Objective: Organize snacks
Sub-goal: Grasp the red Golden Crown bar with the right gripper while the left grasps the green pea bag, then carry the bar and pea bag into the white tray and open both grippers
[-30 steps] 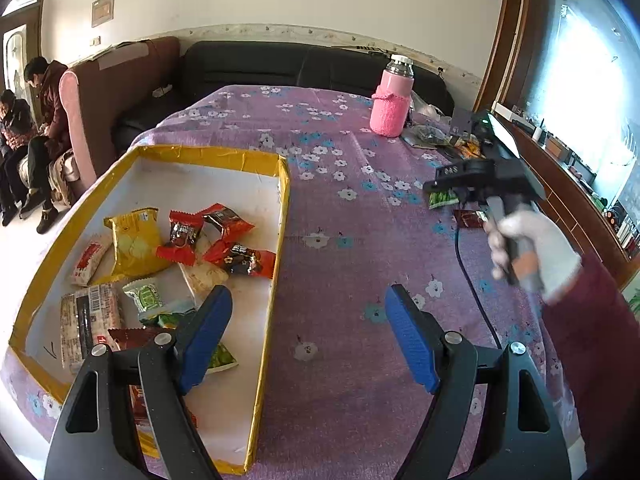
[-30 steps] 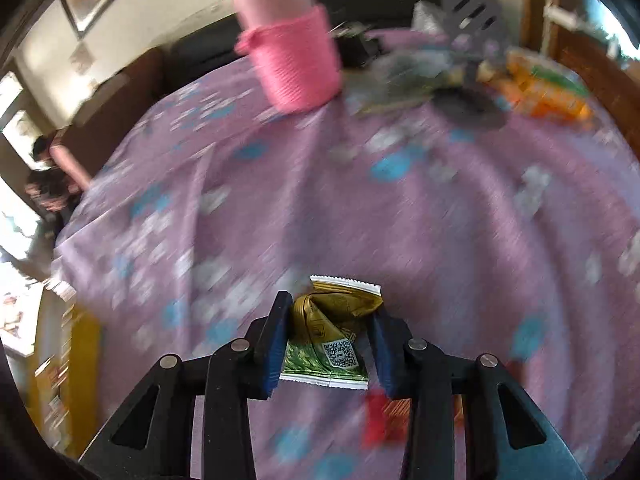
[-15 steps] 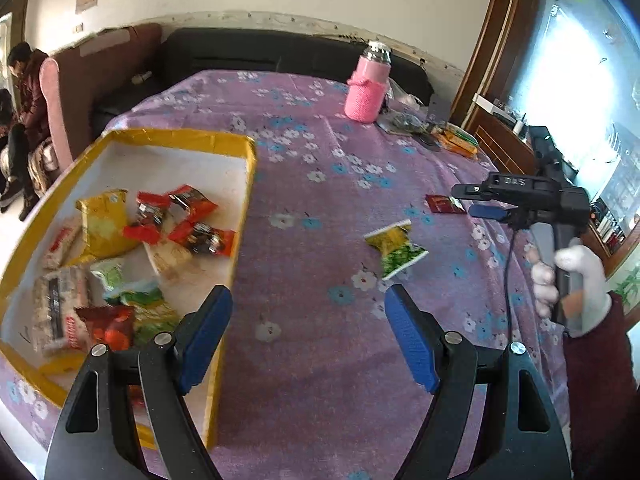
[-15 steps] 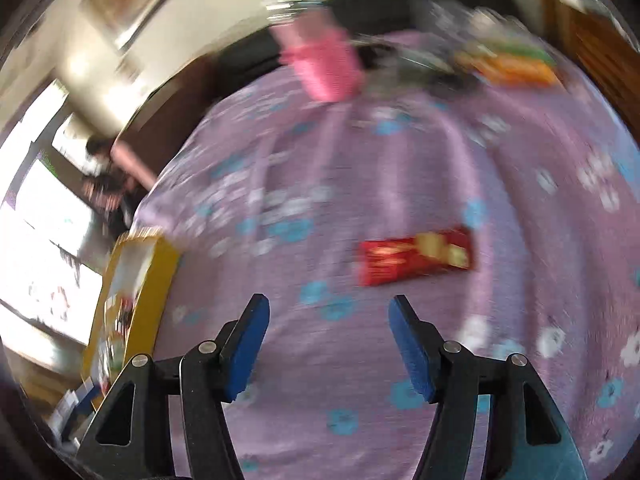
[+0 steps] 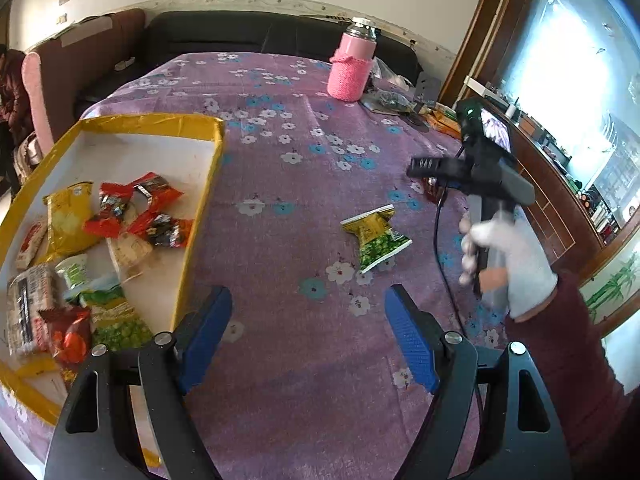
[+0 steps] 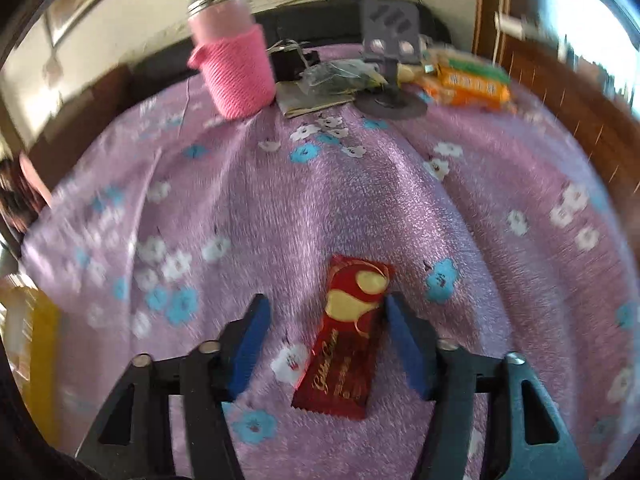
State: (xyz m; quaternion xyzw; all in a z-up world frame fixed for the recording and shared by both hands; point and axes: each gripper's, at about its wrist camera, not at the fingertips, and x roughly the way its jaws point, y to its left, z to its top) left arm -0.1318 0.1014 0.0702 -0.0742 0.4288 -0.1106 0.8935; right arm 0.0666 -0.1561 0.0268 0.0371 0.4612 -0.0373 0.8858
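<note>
The right claw hangs low over the purple floral tabletop with the red snack bar lying flat between its blue pads. The jaws have just been closing, yet neither pad presses the wrapper: the right pad stands just beside the bar's upper right edge, the left pad is well clear of it. The right claw is therefore released, holding nothing.

The bar's long axis runs nearly straight away from the claw, tilted slightly to the right at its far end, so it lies almost along the pointing line and across the closing line of the pads. In the inspector's judgement a squeeze from this stance would catch the bar across its narrow width; the bar sits off-centre toward the right pad, so that pad would meet it first and may push it sideways.

The left claw is spread wide and empty above the tabletop's near edge. The green-and-yellow pea packet lies ahead of it, apart from both claws, long axis slanting toward the right edge. The left claw is the nearer one to that packet. The yellow-rimmed tray, at the tabletop's left edge, already holds a heap of snack packets.
</note>
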